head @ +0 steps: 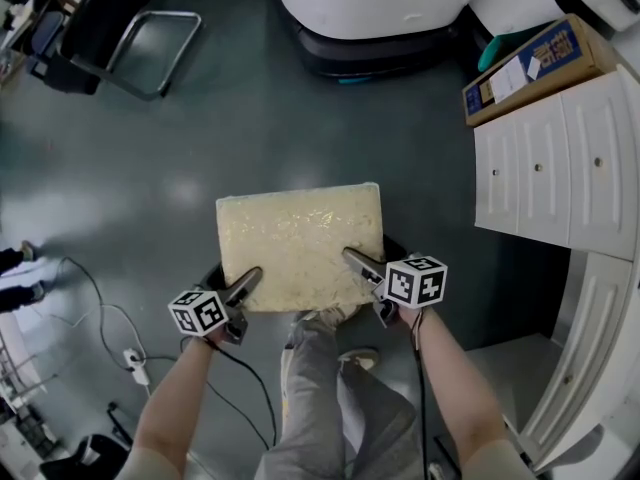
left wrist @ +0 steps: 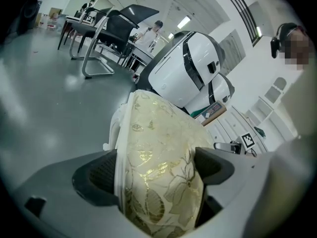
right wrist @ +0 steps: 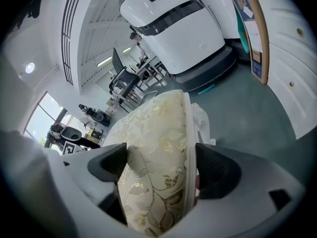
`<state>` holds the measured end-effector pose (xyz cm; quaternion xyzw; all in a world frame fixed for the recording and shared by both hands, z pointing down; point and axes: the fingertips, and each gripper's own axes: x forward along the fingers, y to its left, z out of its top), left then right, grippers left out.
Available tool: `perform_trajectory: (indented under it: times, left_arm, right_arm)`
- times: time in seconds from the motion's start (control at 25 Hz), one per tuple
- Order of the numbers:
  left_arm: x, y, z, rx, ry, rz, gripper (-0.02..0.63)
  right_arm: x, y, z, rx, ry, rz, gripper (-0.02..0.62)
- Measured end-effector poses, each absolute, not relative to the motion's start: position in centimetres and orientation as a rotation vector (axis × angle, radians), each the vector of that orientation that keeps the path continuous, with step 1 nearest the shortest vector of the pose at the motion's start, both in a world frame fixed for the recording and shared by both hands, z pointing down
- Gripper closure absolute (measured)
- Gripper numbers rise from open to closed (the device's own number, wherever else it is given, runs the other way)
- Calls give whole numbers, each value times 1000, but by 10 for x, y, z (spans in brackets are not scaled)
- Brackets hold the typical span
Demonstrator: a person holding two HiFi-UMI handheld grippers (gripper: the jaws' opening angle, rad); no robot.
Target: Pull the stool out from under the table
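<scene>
Nearest the camera are the person's legs [head: 325, 388], and the stool [head: 300, 243] stands directly ahead of the knees, its near edge just in front of them. The left gripper [head: 248, 280] is clamped on the near left corner of the seat and the right gripper [head: 357, 262] on the near right corner. Each gripper view shows the jaws closed on the padded cushion together with the thin white seat edge under it. Both grippers are equally near and the stool lies forward of both, so any further pull looks like a straight draw back toward the body. The seat's wider side runs left to right across the person. The cushion is cream with a gold leaf pattern, soft and puffy, with dark frame corners showing beneath. No table is visible over it; it stands on open grey floor [head: 200, 148], so it's probably already out. Beyond are a white machine base [head: 370, 8], a black chair [head: 110, 28] far left, and white cabinets [head: 555, 158] on the right.
</scene>
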<state>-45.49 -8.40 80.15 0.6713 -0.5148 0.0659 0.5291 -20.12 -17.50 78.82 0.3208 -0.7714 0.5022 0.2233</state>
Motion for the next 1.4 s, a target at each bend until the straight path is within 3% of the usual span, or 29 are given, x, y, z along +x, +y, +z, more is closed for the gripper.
perform_trajectory:
  times: [0.64,0.76,0.8,0.84,0.88,1.0,1.2,1.28,1.4]
  left_arm:
    - [-470,-66,792,1577,-1372,333,123]
    - [-470,-64,777,1614,-1394,441,127]
    - [-470,-63,771,1626,-1398,484,176]
    - [-469,-62,764,1646,-1402,529,345]
    - [-465,-63,757,1675,-1395,564,410]
    - [-440,-72,731,1793,-1318,608,410]
    - [-393,-98,668,1960,-1274,581,467]
    - [-374,-109,637,2044,-1261,571,517]
    - [-344,-125,591,2161,-1230,550,537]
  right_arm:
    - [-195,-147,774,1031,-2016,1308,163]
    - [-195,-144,751,1031,-2041,1249,242]
    - [-196,-143,742,1022,-2057,1219,275]
    - [-196,-142,732,1015,-2075,1193,308]
    - [-195,-142,721,1015,-2091,1172,348]
    - [-191,-141,688,1046,-2128,1137,423]
    - [-172,-141,630,1135,-2152,1081,519]
    - [-160,-143,603,1193,-2163,1038,540]
    - [-138,-144,561,1274,-2183,924,559]
